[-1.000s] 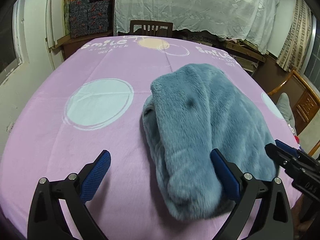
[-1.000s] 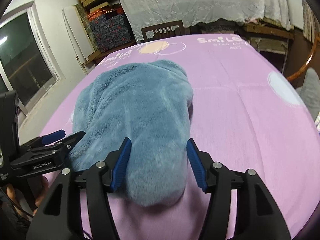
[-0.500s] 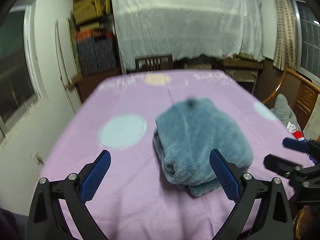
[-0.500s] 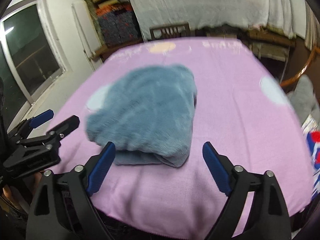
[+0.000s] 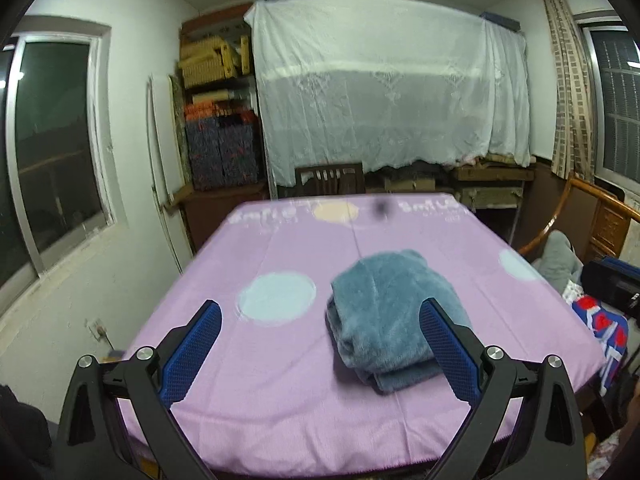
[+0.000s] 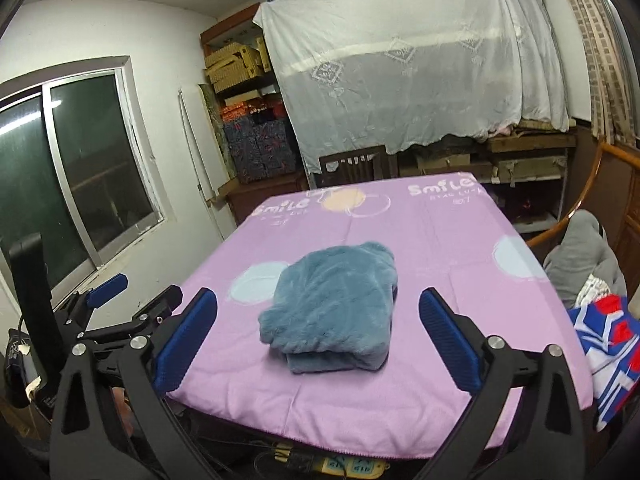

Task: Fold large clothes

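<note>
A fluffy blue garment (image 5: 390,312) lies folded into a compact bundle on the purple-covered table (image 5: 280,360); it also shows in the right wrist view (image 6: 332,308). My left gripper (image 5: 320,348) is open and empty, held back over the table's near edge. My right gripper (image 6: 316,340) is open and empty, also back from the bundle. The left gripper shows at the left of the right wrist view (image 6: 132,296). Neither gripper touches the garment.
A wooden chair (image 6: 354,164) stands at the table's far end, before a white-draped shelf (image 6: 420,76). Stacked boxes (image 5: 220,120) fill the back left. Grey and red-blue clothes (image 6: 600,312) lie to the right. A window (image 6: 80,168) is on the left wall.
Both grippers have pulled back and up from the garment. The right gripper opened and let go of the bundle, which now lies folded on the table.
</note>
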The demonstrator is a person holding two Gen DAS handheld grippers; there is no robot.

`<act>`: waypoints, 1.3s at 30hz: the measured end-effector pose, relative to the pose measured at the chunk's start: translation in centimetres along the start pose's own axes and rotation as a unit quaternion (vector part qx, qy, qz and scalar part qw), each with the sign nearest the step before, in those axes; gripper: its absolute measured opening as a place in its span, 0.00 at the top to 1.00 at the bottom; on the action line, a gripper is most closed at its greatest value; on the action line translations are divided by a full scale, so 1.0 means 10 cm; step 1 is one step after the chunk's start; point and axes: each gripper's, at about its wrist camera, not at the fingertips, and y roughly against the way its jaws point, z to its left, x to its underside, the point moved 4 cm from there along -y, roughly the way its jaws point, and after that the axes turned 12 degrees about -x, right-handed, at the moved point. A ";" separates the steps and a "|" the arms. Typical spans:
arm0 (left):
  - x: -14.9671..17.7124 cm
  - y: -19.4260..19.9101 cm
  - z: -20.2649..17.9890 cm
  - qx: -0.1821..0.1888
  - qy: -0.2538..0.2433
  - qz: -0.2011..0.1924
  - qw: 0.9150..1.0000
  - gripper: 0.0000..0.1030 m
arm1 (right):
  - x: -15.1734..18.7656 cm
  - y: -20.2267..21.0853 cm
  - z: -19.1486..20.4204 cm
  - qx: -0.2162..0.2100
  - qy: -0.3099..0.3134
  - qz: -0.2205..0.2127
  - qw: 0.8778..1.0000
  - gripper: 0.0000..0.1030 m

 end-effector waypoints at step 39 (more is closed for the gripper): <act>0.38 -0.27 -0.13 0.014 -0.022 0.073 0.997 0.03 | 0.63 -0.56 -0.04 0.079 0.003 0.063 0.995 0.04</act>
